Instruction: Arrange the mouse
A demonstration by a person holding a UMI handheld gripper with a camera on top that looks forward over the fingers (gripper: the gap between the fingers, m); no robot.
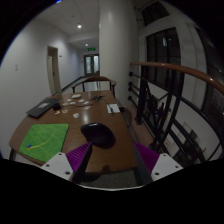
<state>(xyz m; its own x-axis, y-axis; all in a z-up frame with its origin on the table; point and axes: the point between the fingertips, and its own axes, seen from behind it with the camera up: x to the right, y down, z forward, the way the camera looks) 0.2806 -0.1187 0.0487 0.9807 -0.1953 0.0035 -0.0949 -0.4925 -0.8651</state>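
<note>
A black mouse (pixel 97 132) lies on the brown wooden table (pixel 70 120), just ahead of my fingers and slightly toward the left one. My gripper (pixel 112 160) is open and empty; its purple pads (pixel 80 157) stand wide apart, with bare table between them. A green mat (pixel 44 140) lies on the table left of the mouse.
A black keyboard (pixel 42 108) lies further back on the left. Papers and small items (pixel 80 103) sit in the table's middle and far part. A curved wooden railing (pixel 180 80) with dark posts runs along the right. A white corridor with a door lies beyond.
</note>
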